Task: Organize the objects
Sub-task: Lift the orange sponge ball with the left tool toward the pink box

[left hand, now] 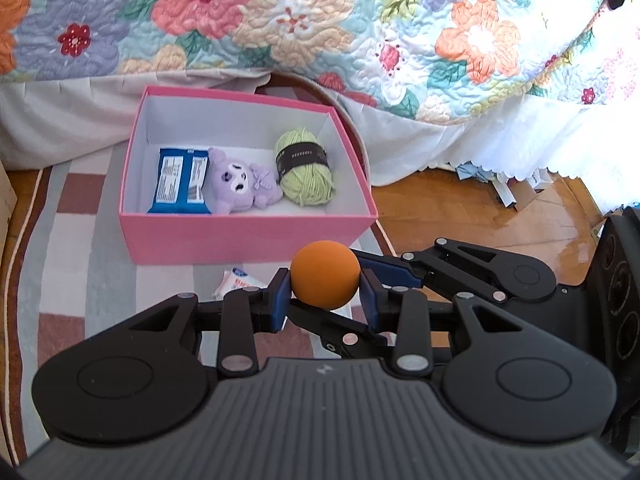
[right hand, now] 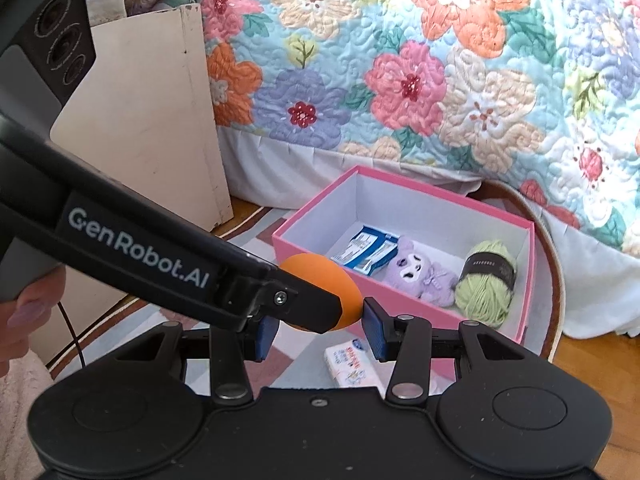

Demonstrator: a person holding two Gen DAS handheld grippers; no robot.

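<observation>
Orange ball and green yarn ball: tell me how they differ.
The orange ball is smooth and plain; the green yarn ball is stranded with a black paper band. The orange ball is held above the rug between the pads of the left hand-held gripper; the yarn lies inside the pink box. Both are rounded.

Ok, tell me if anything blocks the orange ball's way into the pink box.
Nothing visible does. The orange ball, held in the left gripper, sits just short of the pink box, whose top is open. Its right front corner, beside the green yarn, is bare. The white packet lies below on the rug.
</observation>
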